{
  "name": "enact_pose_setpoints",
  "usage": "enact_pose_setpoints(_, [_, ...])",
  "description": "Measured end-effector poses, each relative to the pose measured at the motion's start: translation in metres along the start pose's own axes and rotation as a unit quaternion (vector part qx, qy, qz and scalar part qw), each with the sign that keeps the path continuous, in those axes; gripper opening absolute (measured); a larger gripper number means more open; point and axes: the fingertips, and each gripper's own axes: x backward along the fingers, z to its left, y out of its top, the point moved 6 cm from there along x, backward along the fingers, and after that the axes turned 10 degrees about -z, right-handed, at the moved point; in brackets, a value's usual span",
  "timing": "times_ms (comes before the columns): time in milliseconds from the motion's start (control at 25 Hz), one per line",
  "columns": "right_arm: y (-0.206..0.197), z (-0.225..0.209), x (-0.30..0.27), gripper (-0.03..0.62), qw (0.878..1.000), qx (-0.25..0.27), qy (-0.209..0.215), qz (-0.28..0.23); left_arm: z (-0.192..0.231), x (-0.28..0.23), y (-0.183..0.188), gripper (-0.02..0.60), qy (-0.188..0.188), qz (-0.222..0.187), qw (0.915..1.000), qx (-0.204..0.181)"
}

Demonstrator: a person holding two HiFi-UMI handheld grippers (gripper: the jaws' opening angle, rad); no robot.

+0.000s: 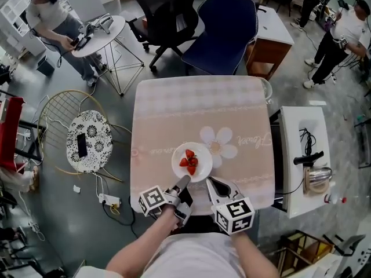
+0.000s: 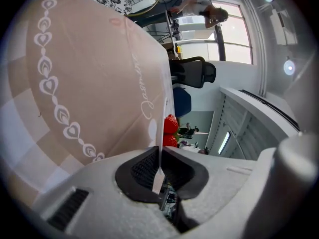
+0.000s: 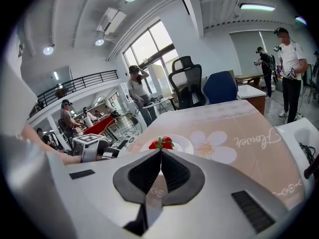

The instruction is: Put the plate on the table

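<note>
My left gripper is clamped on the near rim of the white plate. In the left gripper view its 2 jaws pinch the thin white edge between their dark pads. The plate sits over the near part of the table, on the beige cloth just left of the printed flower. I cannot tell whether its base touches the cloth. Red strawberries are piled at its centre, and they show just past the jaws in the left gripper view. My right gripper hangs just beside the plate's near right edge. Its jaws are pressed together with nothing between them, pointing at the plate.
</note>
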Motion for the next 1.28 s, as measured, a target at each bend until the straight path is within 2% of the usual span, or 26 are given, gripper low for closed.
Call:
enact_pose_setpoints(560, [0.005, -0.038, -0.016, 0.005, 1.000, -0.014, 0.019, 0.008, 0.008, -0.036, 0.001, 0.020, 0.042, -0.014, 0.9986, -0.029])
enact_pose_setpoints(880, [0.005, -0.051, -0.024, 0.005, 1.000, -0.022, 0.022, 0.006, 0.008, -0.039, 0.003, 0.020, 0.080, -0.008, 0.9934, -0.082])
enact_pose_setpoints(1000, [0.004, -0.049, -0.026, 0.005, 0.999, -0.020, 0.027, 0.006, 0.006, -0.040, 0.004, 0.028, 0.098, -0.001, 0.9885, -0.115])
enact_pose_setpoints(1280, [0.001, -0.043, -0.026, 0.005, 0.999, -0.009, 0.029, 0.008, 0.002, -0.040, 0.005, 0.073, 0.145, 0.021, 0.9689, -0.199])
